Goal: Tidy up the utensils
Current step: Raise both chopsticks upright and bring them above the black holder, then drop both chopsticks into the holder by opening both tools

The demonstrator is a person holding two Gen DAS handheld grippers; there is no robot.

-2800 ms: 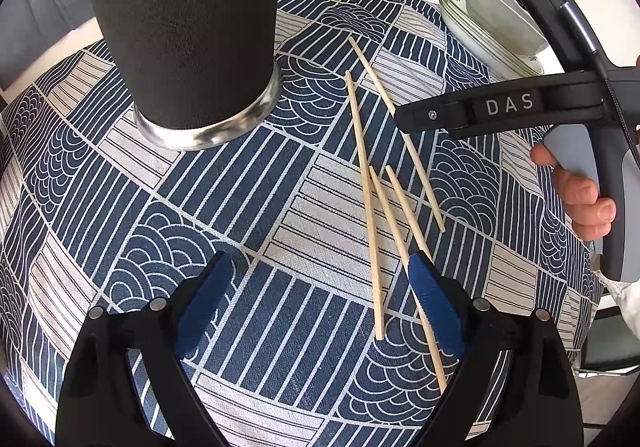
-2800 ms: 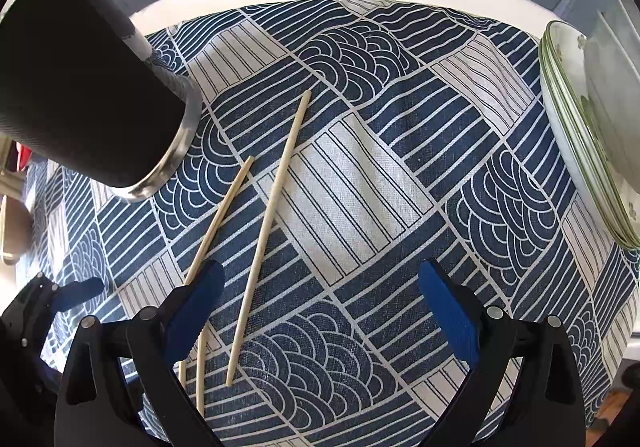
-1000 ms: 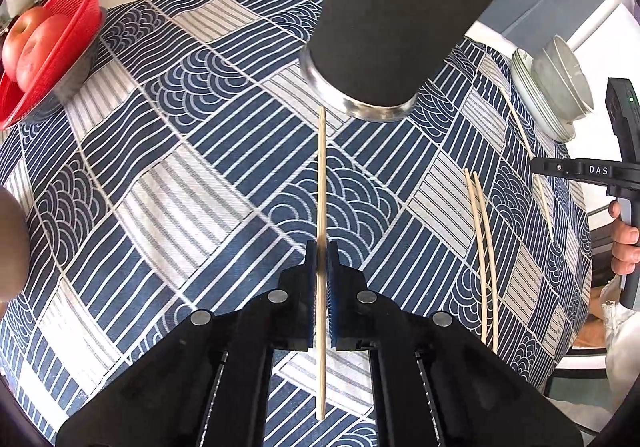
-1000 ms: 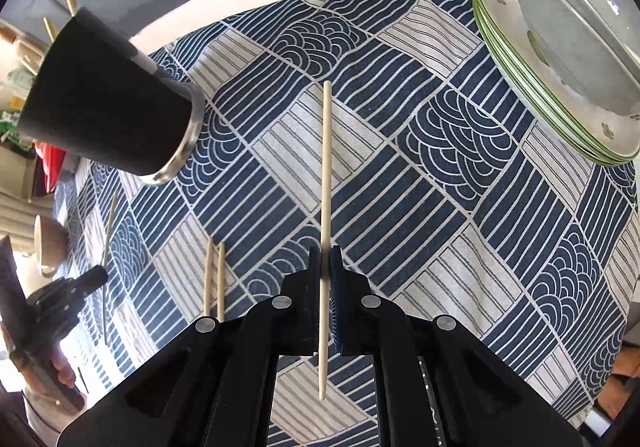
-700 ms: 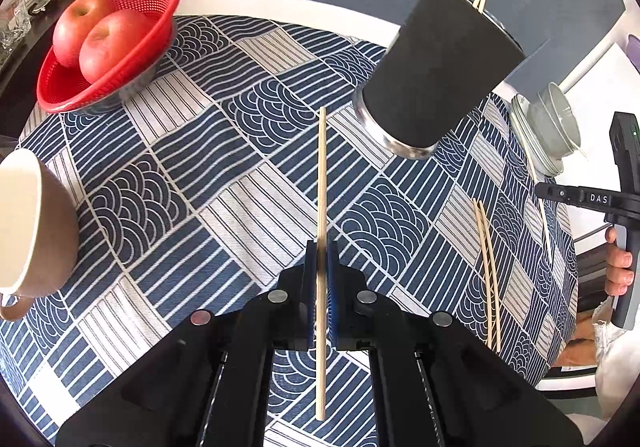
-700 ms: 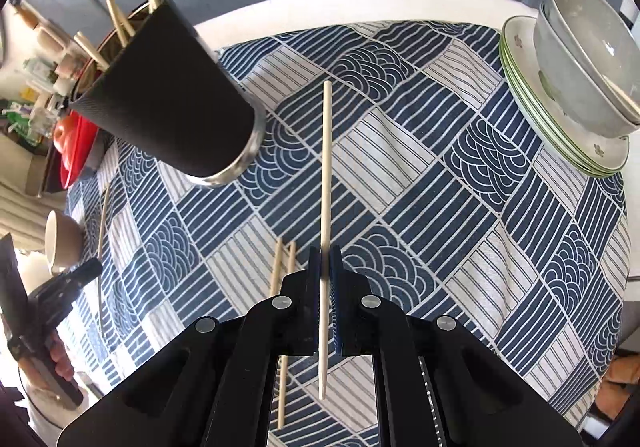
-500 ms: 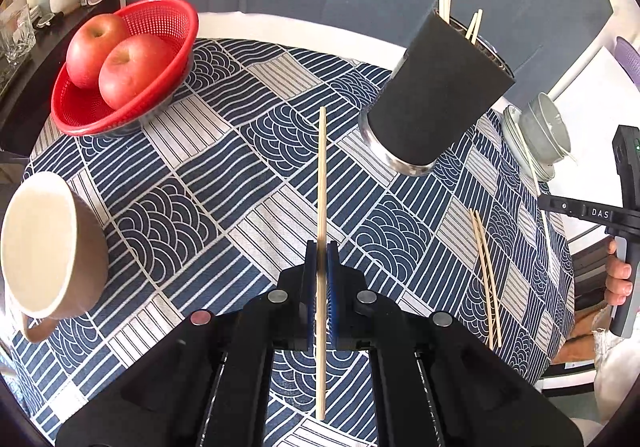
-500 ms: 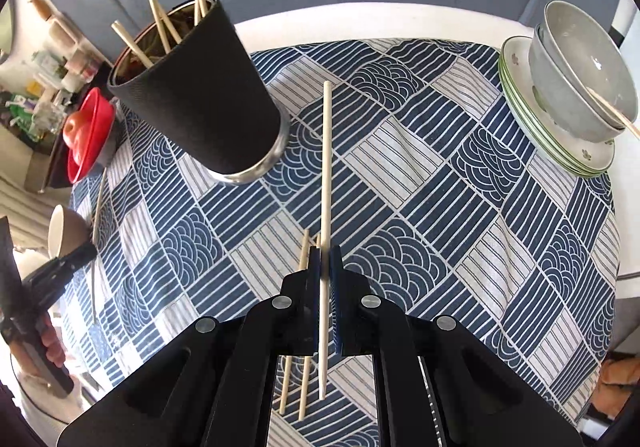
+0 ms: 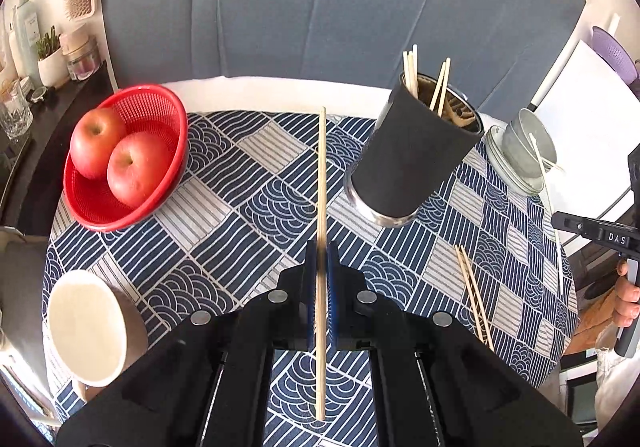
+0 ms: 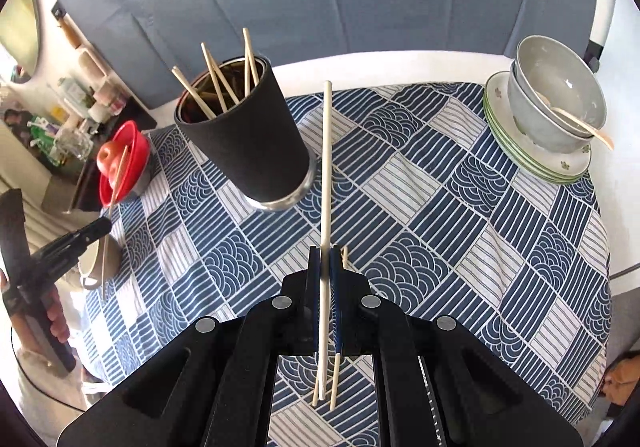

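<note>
At the centre of the left wrist view, the left gripper (image 9: 320,267) is clamped on a single chopstick (image 9: 321,183) that runs straight up the frame, its tip reaching the far edge of the patterned tablecloth (image 9: 240,207). Right of it stands the black cup (image 9: 412,159) with several chopsticks inside, and lower right a loose pair (image 9: 474,295) lies on the cloth. A red basket (image 9: 168,103) with two apples (image 9: 120,155) sits at upper left, a beige mug (image 9: 88,327) at lower left. At the centre of the right wrist view, the right gripper (image 10: 326,275) likewise pinches one pale chopstick (image 10: 326,167) pointing up the frame, just right of the cup. Stacked bowls (image 10: 556,103) on plates occupy the upper right.
</note>
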